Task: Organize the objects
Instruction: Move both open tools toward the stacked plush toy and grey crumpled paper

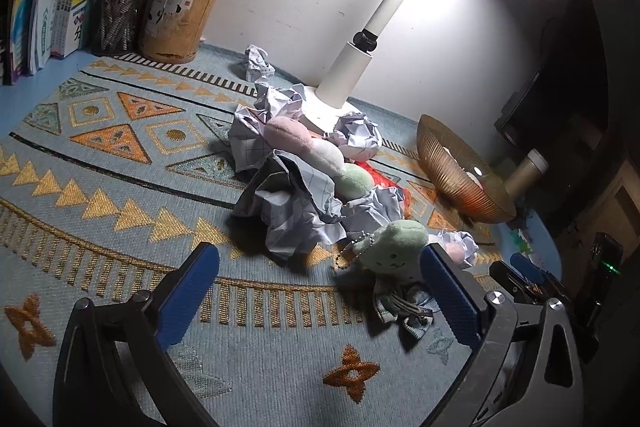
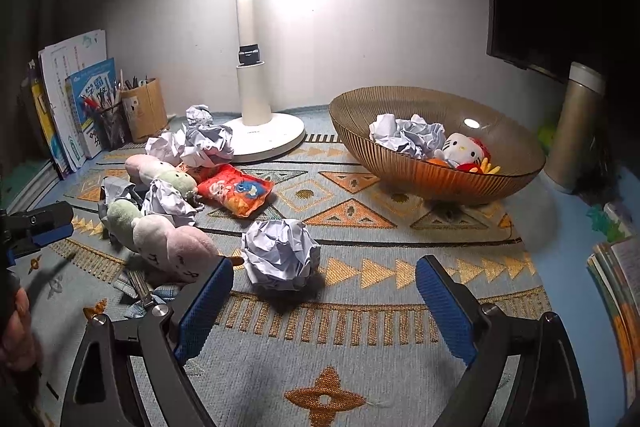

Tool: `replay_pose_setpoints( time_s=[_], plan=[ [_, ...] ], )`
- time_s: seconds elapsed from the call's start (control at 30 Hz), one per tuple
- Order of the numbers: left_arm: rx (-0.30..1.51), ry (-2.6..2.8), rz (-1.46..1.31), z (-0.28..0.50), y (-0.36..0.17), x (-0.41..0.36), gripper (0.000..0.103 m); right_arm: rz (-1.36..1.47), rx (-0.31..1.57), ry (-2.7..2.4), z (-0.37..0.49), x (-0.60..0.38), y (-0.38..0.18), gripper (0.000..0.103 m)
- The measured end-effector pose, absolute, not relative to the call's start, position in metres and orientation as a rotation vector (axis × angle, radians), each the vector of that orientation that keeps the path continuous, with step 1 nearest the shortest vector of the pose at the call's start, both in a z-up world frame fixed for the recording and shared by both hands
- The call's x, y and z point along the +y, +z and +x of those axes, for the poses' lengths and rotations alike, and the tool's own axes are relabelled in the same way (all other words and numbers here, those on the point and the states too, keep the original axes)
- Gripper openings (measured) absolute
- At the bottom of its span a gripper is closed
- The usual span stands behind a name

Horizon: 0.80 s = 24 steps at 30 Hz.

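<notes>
Both tools (image 1: 320,291) (image 2: 324,291) gape; crumpled paper (image 2: 281,254) just beyond

Left gripper (image 1: 320,291), right gripper (image 2: 324,297) (both agape, empty)

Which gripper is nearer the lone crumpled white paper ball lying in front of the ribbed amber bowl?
Right. The right gripper is open, with the crumpled white paper ball just ahead of its fingertips. The left gripper is open off to the side by the green plush toy.

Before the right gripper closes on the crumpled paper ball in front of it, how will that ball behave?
The paper ball looks light and would probably crush between the pads. Being roundish, it may roll on the mat if nudged. The right gripper stands open.
</notes>
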<state>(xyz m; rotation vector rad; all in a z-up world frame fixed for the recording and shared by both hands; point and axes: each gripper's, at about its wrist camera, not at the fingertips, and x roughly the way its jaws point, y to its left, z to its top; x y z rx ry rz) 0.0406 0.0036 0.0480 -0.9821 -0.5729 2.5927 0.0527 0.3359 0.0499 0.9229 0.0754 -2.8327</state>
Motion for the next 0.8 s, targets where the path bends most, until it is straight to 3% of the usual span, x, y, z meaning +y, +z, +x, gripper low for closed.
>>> replay_pose_setpoints(
  time_s=[0.8],
  plan=[
    [-0.576, 2.576, -0.999, 0.0389, 0.0468, 0.0030, 0.101, 0.933, 0.051, -2.817, 0.0529, 0.3363, 0.0486, 0.092]
  ],
)
